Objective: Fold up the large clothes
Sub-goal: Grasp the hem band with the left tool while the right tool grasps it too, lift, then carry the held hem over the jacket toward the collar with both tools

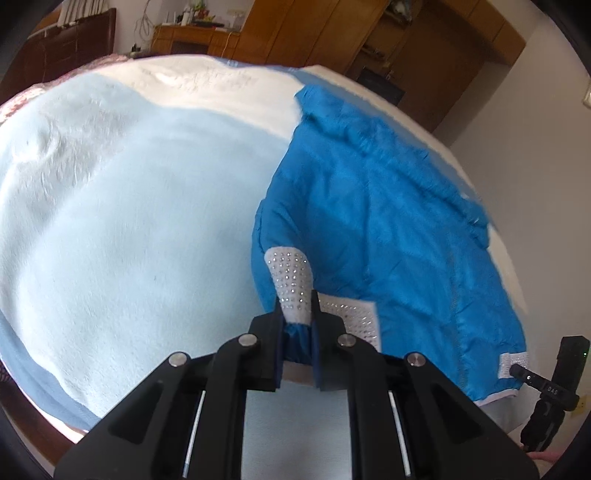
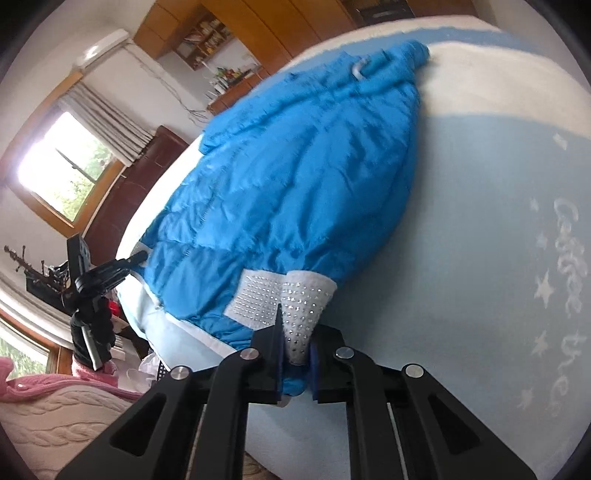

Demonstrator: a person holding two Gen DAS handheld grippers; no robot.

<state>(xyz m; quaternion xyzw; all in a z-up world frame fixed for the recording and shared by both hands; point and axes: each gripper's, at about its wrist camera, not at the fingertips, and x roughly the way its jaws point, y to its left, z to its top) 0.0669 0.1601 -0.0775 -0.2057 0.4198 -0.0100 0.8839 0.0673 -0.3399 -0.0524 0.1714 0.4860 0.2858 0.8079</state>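
A bright blue quilted jacket [image 1: 373, 221] lies spread on a pale blue and white blanket [image 1: 129, 229]; it also shows in the right wrist view [image 2: 295, 177]. My left gripper [image 1: 297, 332] is shut on a white rhinestone-studded sleeve cuff [image 1: 291, 280] at the jacket's near left side. My right gripper [image 2: 295, 350] is shut on the other studded cuff [image 2: 306, 306] at the jacket's near right side. In each view the other gripper shows at the far hem corner: the right gripper [image 1: 532, 380] and the left gripper [image 2: 125, 262].
The blanket [image 2: 498, 229] carries white lettering and stars [image 2: 554, 266]. Wooden cabinets [image 1: 295, 33] and a dark headboard [image 1: 66, 48] stand behind the bed. A window [image 2: 62, 170] and pink and cream knitwear [image 2: 55, 406] lie at the left of the right wrist view.
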